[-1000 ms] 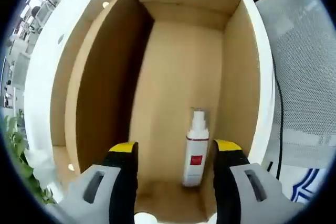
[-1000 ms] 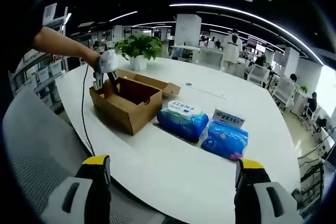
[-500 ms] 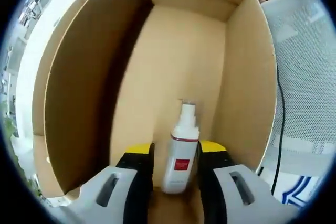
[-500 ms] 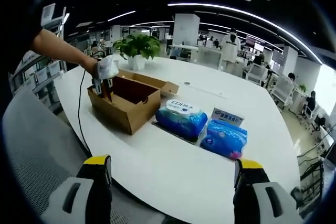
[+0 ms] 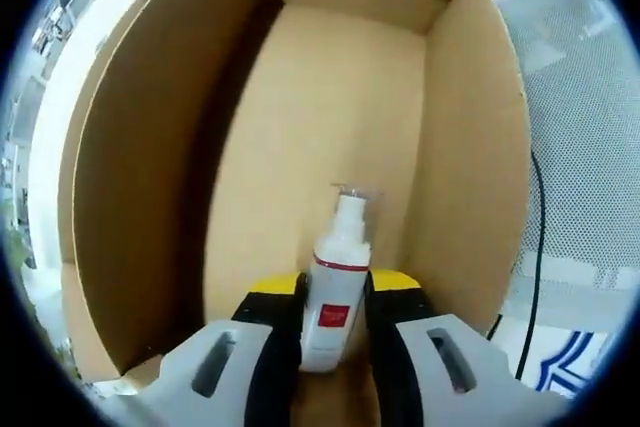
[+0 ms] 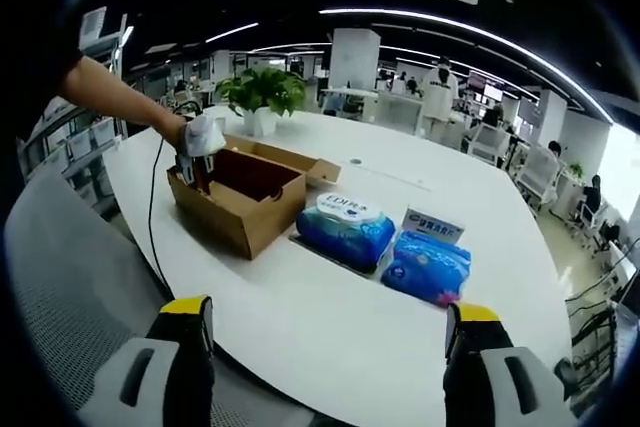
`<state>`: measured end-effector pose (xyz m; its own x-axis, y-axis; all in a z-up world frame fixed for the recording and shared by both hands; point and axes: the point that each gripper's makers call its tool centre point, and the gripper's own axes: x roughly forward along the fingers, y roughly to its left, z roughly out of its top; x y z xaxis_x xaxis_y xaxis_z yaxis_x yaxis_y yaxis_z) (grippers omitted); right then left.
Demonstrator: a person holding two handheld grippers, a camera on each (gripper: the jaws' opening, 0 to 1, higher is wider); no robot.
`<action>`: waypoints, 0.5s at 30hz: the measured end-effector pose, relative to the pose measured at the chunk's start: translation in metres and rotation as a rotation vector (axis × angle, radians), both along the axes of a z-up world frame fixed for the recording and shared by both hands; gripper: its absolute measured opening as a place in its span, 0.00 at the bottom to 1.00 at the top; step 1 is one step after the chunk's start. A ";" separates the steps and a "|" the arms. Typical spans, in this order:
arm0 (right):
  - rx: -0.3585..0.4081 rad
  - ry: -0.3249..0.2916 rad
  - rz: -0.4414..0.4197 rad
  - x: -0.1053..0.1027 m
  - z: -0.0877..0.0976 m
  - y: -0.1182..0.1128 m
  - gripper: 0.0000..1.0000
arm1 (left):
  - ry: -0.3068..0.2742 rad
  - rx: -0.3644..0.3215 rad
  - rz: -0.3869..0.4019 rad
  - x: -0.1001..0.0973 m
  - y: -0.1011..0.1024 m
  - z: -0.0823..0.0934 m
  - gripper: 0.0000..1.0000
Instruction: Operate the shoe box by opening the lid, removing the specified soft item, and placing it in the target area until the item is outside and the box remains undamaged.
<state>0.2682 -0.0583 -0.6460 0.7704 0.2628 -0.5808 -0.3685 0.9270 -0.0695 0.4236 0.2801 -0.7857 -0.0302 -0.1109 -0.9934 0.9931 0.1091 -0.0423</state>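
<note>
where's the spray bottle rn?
In the left gripper view, the spray bottle lies on the cardboard box floor, between the left gripper's jaws, near the right wall.

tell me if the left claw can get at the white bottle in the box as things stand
Probably yes. The box is open on top, nothing lies over the white bottle, and the left claw already has a jaw on each side of it, closed in against its body on the box floor.

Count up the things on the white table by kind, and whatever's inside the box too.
Cardboard box: 1
Blue wipe packs: 2
White bottle, in the box between the left tool's jaws: 1
Potted plant: 1
Total: 5
</note>
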 end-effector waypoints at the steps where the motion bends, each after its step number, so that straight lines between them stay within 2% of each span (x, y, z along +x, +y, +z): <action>1: 0.001 -0.001 0.000 0.000 0.000 0.000 0.96 | -0.003 0.001 0.000 0.000 0.000 0.000 0.22; 15: 0.001 -0.012 0.018 0.001 0.003 0.002 0.96 | -0.041 -0.010 -0.019 0.002 -0.003 0.016 0.21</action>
